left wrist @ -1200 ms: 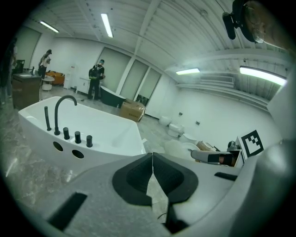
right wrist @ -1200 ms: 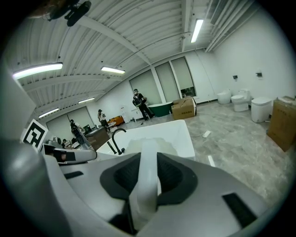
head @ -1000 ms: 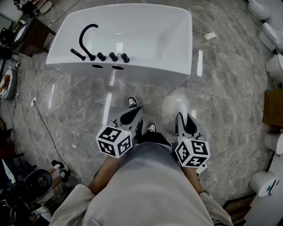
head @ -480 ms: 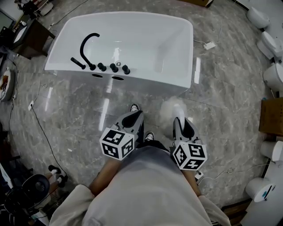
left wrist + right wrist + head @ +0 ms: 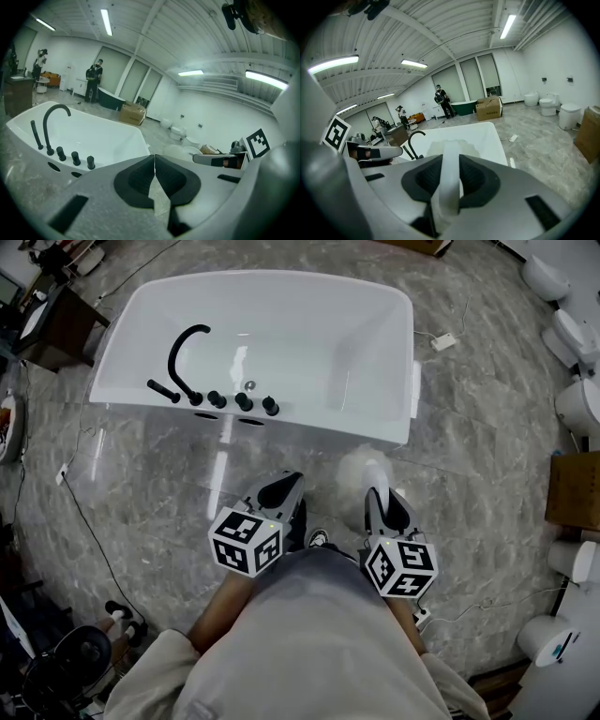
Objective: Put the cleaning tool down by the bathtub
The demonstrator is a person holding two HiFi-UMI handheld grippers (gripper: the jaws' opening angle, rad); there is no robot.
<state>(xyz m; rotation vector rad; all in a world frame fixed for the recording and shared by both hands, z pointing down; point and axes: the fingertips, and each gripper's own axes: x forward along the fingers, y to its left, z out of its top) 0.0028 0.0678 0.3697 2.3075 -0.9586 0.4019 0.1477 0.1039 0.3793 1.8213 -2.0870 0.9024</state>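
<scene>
The white bathtub (image 5: 309, 324) lies ahead on the grey marble floor, with a black curved faucet (image 5: 183, 352) and a row of black knobs (image 5: 244, 401) on its near rim. My right gripper (image 5: 377, 486) is shut on the cleaning tool's white handle (image 5: 451, 178). The tool's fluffy white head (image 5: 354, 465) sticks out past the jaws, just short of the tub's near right corner and above the floor. My left gripper (image 5: 281, 486) is shut with nothing in it, and its pads meet at the tips (image 5: 154, 161). The tub (image 5: 108, 136) also shows ahead in the left gripper view.
White toilets (image 5: 572, 404) and a cardboard box (image 5: 572, 488) line the right side. A power strip (image 5: 443, 341) with its cord lies on the floor right of the tub. A dark table (image 5: 56, 320) stands at the upper left. A thin cable (image 5: 84, 493) runs across the floor on the left.
In the head view the bathtub has come nearer to both grippers. The right gripper still holds the cleaning tool, and the left stays shut.
</scene>
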